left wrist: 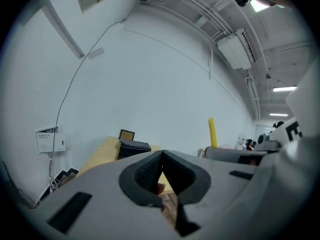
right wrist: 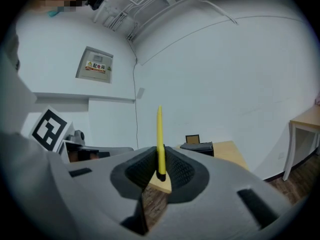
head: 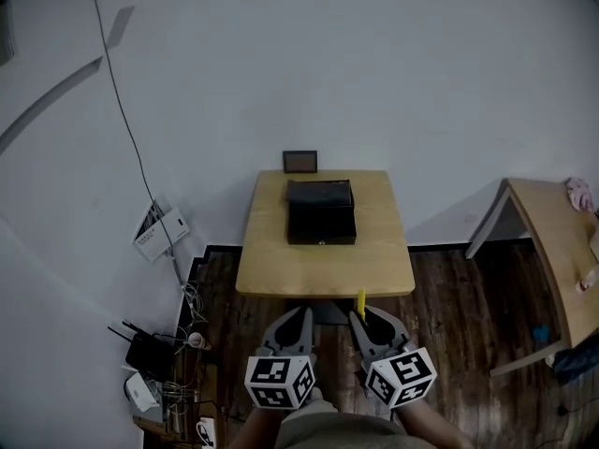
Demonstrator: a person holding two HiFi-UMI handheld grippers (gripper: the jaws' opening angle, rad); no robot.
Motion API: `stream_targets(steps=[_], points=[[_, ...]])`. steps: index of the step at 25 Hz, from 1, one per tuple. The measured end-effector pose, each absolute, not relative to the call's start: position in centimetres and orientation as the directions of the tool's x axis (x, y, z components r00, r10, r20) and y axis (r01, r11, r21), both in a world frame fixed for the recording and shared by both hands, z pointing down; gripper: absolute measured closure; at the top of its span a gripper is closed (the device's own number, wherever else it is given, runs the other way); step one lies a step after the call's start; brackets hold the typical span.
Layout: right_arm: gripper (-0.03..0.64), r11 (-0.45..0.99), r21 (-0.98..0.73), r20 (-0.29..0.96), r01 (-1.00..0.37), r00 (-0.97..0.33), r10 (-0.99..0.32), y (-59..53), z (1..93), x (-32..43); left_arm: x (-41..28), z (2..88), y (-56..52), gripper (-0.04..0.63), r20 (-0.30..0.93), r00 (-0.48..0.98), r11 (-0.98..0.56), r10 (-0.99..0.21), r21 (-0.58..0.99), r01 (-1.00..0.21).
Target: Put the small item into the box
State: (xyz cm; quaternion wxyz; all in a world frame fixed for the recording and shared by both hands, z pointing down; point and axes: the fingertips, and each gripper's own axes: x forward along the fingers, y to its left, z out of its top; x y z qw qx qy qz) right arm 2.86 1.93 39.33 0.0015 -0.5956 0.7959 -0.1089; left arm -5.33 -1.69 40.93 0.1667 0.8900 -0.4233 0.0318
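Note:
A black box (head: 321,211) with its lid shut stands at the far middle of a small wooden table (head: 323,265). My right gripper (head: 361,318) hovers just short of the table's near edge, shut on a slim yellow pen (head: 361,303). In the right gripper view the pen (right wrist: 160,136) stands upright between the pads, with the box (right wrist: 197,147) further ahead. My left gripper (head: 299,314) is beside it on the left, jaws pressed together with nothing between them. The left gripper view shows the box (left wrist: 133,147) ahead and the pen (left wrist: 212,132) off to the right.
A small dark frame (head: 299,162) leans on the wall behind the box. A second wooden table (head: 554,241) stands to the right. A router and cables (head: 150,354) lie on the floor at the left wall. The floor is dark wood.

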Motion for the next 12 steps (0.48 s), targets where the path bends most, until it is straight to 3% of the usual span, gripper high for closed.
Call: stream_targets(steps=[12], points=[[0.572,0.234,-0.176,0.141,-0.956,-0.259,-0.955,-7.3,40.0,2.3,-6.3,42.7,-11.4,0.592,0.214,0.662,-0.593,-0.718,0.31,-0.743]])
